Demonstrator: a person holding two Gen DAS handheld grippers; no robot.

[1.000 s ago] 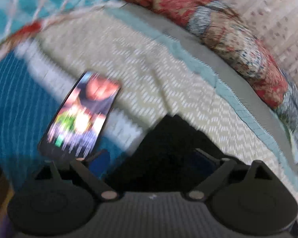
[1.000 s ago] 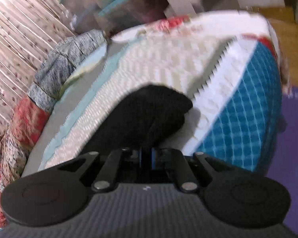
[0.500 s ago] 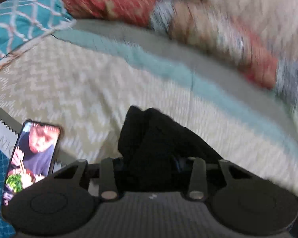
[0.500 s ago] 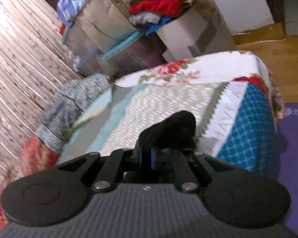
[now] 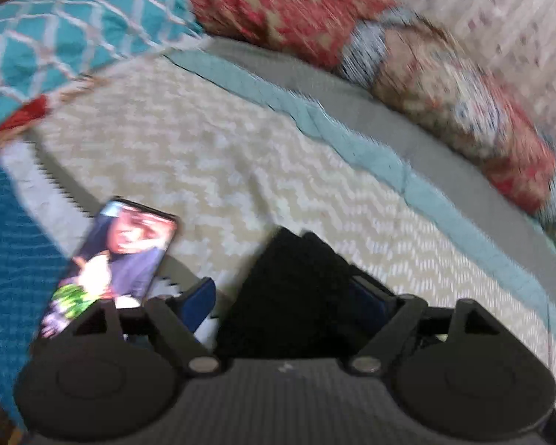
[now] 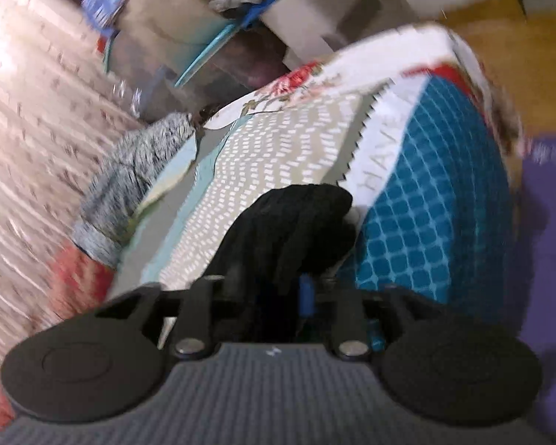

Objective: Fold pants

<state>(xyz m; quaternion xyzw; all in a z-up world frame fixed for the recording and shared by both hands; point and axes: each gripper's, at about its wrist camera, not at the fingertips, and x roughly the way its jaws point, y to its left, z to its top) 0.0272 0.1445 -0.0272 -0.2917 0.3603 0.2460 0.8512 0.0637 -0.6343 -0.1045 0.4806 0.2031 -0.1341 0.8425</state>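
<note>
Now the left gripper (image 5: pixel 289 296) has its fingers spread wide, black pants (image 5: pixel 296 285) bunched between them on the bedspread (image 5: pixel 241 170). Right gripper (image 6: pixel 278 293) pinches the same cloth. Lit phone (image 5: pixel 111 259) just beside.

Pants (image 5: pixel 296 289) lie on the bedspread (image 5: pixel 211 155), bunched between my left gripper's (image 5: pixel 293 296) spread fingers. Phone (image 5: pixel 111 263) on the bedspread just left of it. Pillow (image 5: pixel 66 33) far left, quilt roll (image 5: pixel 426 74) behind. My right gripper (image 6: pixel 278 289) pinches the pants (image 6: pixel 289 230); boxes (image 6: pixel 211 37) beyond the bed, floor (image 6: pixel 515 55) right.
</note>
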